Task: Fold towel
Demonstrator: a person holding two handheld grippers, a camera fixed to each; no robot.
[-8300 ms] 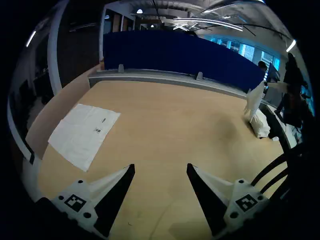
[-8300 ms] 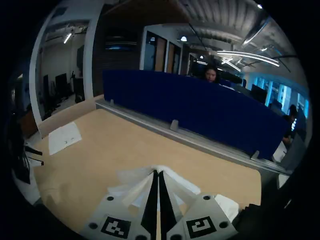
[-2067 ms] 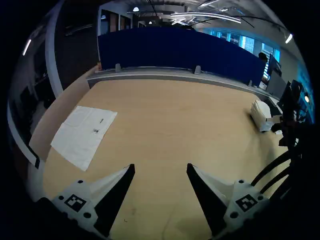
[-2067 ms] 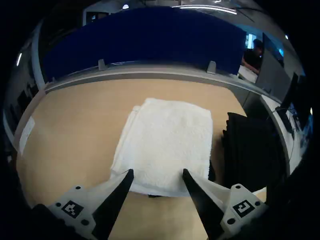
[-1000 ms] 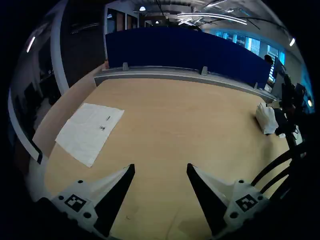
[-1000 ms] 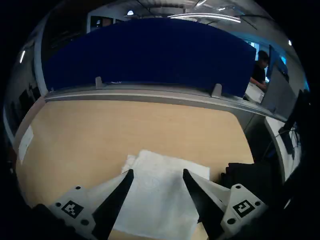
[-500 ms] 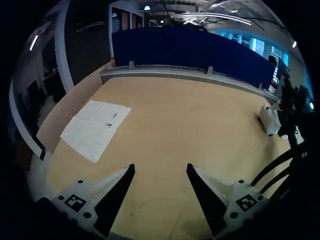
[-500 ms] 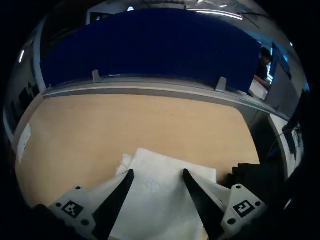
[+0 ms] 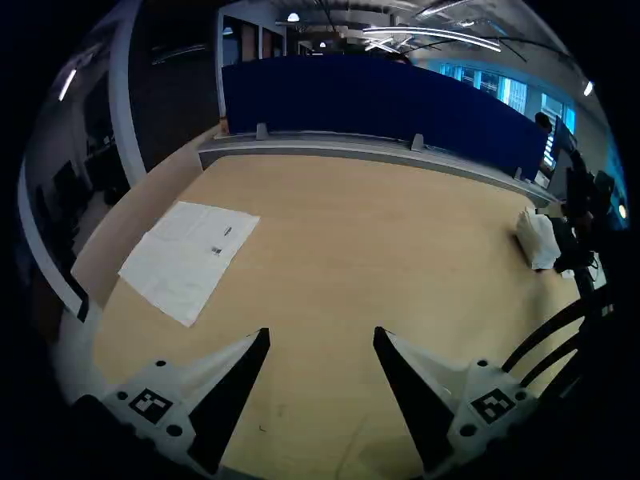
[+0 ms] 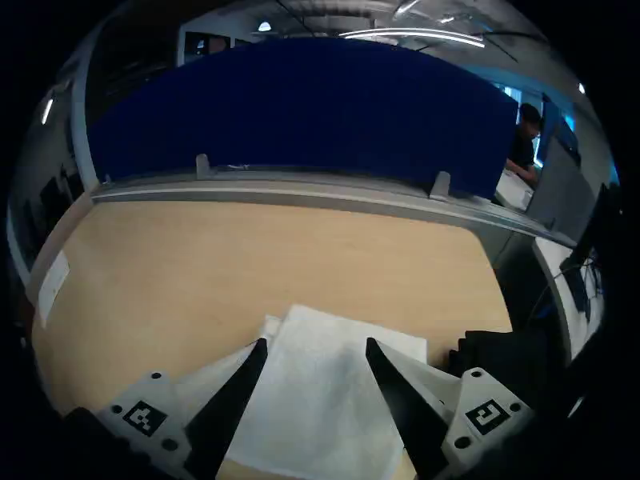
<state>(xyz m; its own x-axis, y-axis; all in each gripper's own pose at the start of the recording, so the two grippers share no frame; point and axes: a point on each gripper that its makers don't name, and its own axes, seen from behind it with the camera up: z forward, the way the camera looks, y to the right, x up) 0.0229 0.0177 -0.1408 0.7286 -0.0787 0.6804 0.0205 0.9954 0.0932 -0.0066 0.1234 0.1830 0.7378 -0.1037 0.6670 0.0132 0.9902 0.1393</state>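
Observation:
A folded white towel (image 10: 328, 392) lies on the wooden table near its right end, directly below my right gripper (image 10: 314, 346), which is open with both fingers spread above it and nothing between them. In the left gripper view the same folded towel (image 9: 538, 238) appears small at the table's far right edge, with the other gripper and the hand holding it dark beside it. My left gripper (image 9: 320, 334) hangs open over bare table. A flat white cloth (image 9: 189, 257) lies spread at the table's left side, and appears as a sliver (image 10: 53, 286) in the right gripper view.
A blue partition (image 10: 304, 112) on a grey rail (image 9: 360, 149) closes the table's far edge. A stack of dark folded cloth (image 10: 500, 348) sits just right of the towel. A black chair back (image 9: 560, 344) stands at the near right. A person (image 10: 524, 144) sits beyond the partition.
The right gripper, shut on a raised towel 8 s ago, now stands open over the folded towel lying on the table. It has risen slightly in the last half second. The left gripper has barely moved.

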